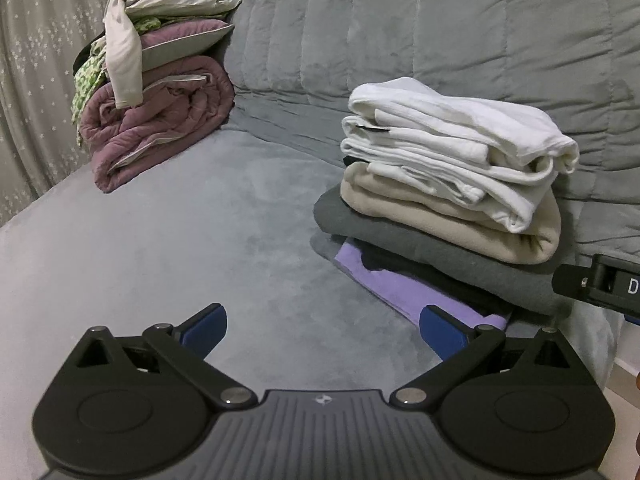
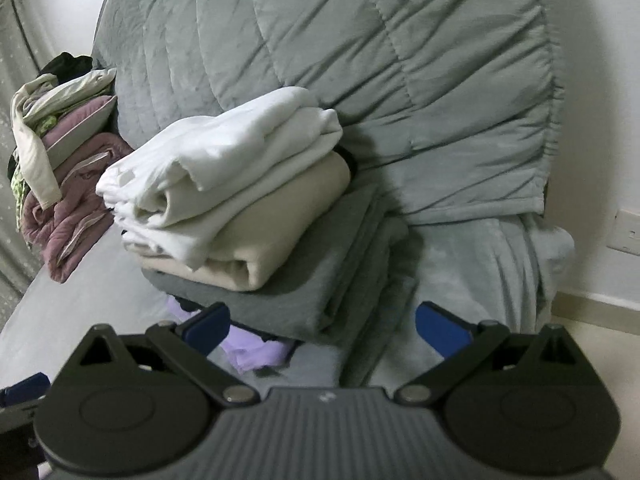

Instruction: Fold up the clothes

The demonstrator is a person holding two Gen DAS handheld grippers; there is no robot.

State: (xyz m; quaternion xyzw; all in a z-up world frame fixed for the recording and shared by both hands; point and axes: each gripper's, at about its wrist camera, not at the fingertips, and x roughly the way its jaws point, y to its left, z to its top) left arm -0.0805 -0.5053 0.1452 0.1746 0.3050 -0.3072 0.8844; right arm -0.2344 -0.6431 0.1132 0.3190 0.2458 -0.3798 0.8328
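A stack of folded clothes (image 1: 452,184) rests on the grey sofa seat, with white garments on top, then a beige one, a dark grey one and a lilac one at the bottom. The right wrist view shows the same stack (image 2: 248,200) closer. My left gripper (image 1: 322,330) hovers open over the bare seat, left of the stack's lilac corner (image 1: 404,284), with nothing between its fingers. My right gripper (image 2: 322,326) is open and holds nothing, just in front of the stack's dark grey layer (image 2: 304,300). A black part of the right gripper (image 1: 600,284) shows at the left wrist view's right edge.
A rolled mauve quilt (image 1: 160,120) with a pile of unfolded clothes (image 1: 132,28) on it stands at the sofa's far left. A grey quilted cover (image 2: 360,60) drapes the backrest. A starred curtain (image 1: 36,80) hangs on the left. A wall socket (image 2: 626,234) and pale floor (image 2: 592,316) lie right.
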